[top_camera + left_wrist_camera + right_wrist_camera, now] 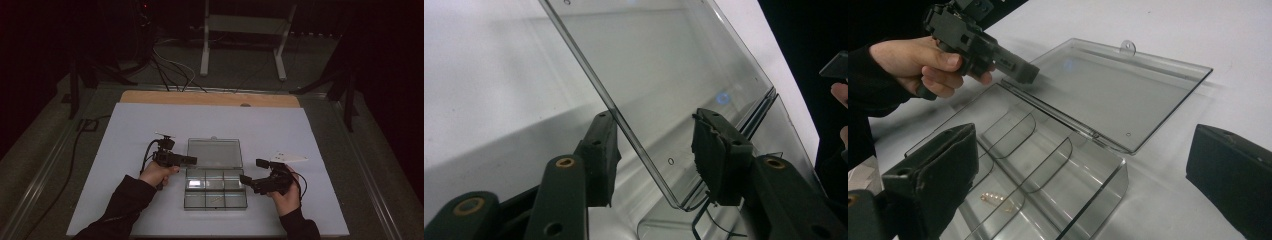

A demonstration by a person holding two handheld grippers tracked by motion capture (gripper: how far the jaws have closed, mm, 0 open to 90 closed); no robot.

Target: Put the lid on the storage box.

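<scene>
On the white tabletop point(140, 130), near the middle, sits a clear plastic compartment box point(215, 192) with its flat transparent lid point(214, 152) swung open and lying back on the far side, hinged along the box's far edge. At the lid's left edge, the left tongs point(191, 160) reach in from the left; the left gripper view shows that edge standing between the two black jaws, one pad point(600, 150) on either side of the clear sheet, with a visible gap at each pad, so the tongs are open around the lid and not pressing on it. To the right of the box, the right tongs point(250, 172) are held just beside its right wall, jaws spread wide with nothing between them, pointing left toward the compartments. One near compartment holds a small pale gold-coloured piece point(993, 198). A white label point(195, 183) shows in the left compartment of the far row
</scene>
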